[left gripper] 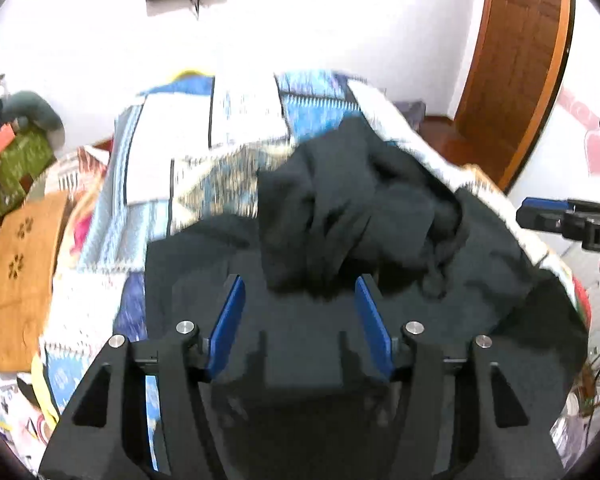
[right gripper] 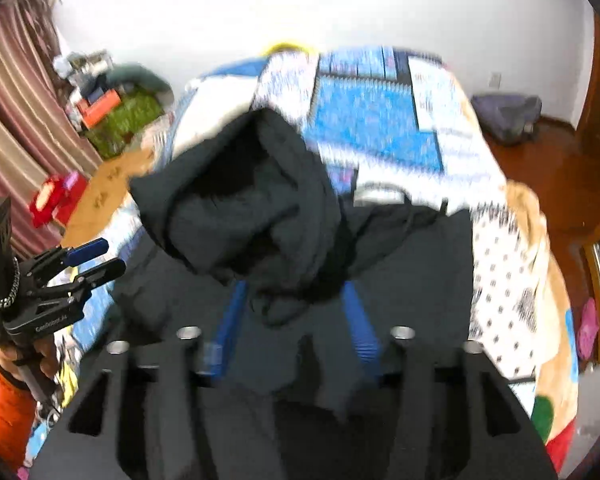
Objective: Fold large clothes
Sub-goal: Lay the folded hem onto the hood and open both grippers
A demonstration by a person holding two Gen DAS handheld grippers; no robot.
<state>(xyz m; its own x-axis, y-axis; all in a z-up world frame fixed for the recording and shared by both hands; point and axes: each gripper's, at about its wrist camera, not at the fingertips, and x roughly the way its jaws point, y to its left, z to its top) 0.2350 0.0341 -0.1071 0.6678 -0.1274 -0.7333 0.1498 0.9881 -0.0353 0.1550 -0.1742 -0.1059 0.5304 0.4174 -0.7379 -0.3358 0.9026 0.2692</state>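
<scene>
A large dark garment (left gripper: 380,208) lies on a blue and white patchwork quilt (left gripper: 172,160), its upper part bunched in a heap. My left gripper (left gripper: 300,284) stands open just above the flat cloth, the heap lying right beyond its blue pads (left gripper: 230,320). In the right wrist view the same garment (right gripper: 240,208) is heaped over the tips of my right gripper (right gripper: 294,300), a lump of cloth sitting loosely between its spread blue pads (right gripper: 358,324). Each tool shows in the other's view: the right gripper (left gripper: 540,216) at the right edge, the left gripper (right gripper: 94,258) at the left, held by a hand with an orange sleeve (right gripper: 4,400).
The quilt (right gripper: 380,128) covers a bed. Boxes (left gripper: 16,168) and a tan board (left gripper: 20,280) crowd its left side, with a striped curtain (right gripper: 16,120) behind. A wooden door (left gripper: 512,60) and a grey bag (right gripper: 504,116) on the floor are to the right.
</scene>
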